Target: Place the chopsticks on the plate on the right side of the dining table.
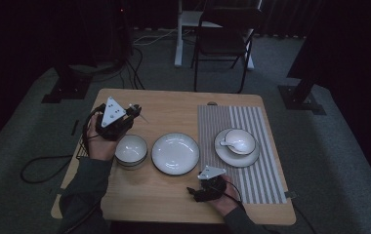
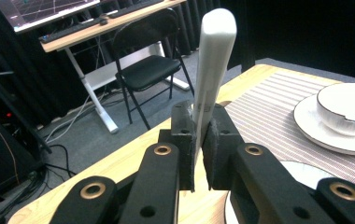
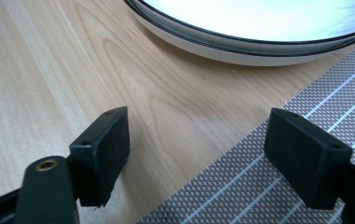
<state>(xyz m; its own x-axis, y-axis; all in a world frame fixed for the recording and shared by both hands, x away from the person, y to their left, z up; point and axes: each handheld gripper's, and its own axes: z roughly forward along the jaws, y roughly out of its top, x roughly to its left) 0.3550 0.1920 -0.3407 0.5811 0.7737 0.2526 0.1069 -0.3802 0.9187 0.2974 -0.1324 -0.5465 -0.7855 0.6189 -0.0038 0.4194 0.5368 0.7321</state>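
Observation:
My left gripper is raised over the table's left side, above a white bowl. In the left gripper view its jaws are shut on the lower end of a flat white utensil handle, which stands up past the pads. My right gripper lies low near the front edge, just below a white plate. In the right gripper view it is open, with bare wood and the corner of a striped placemat between the pads; the plate's black-lined rim lies just ahead.
On the striped placemat at the right, a saucer carries a white cup with a spoon in it. A black folding chair and a white desk leg stand beyond the table's far edge. Cables lie on the floor at left.

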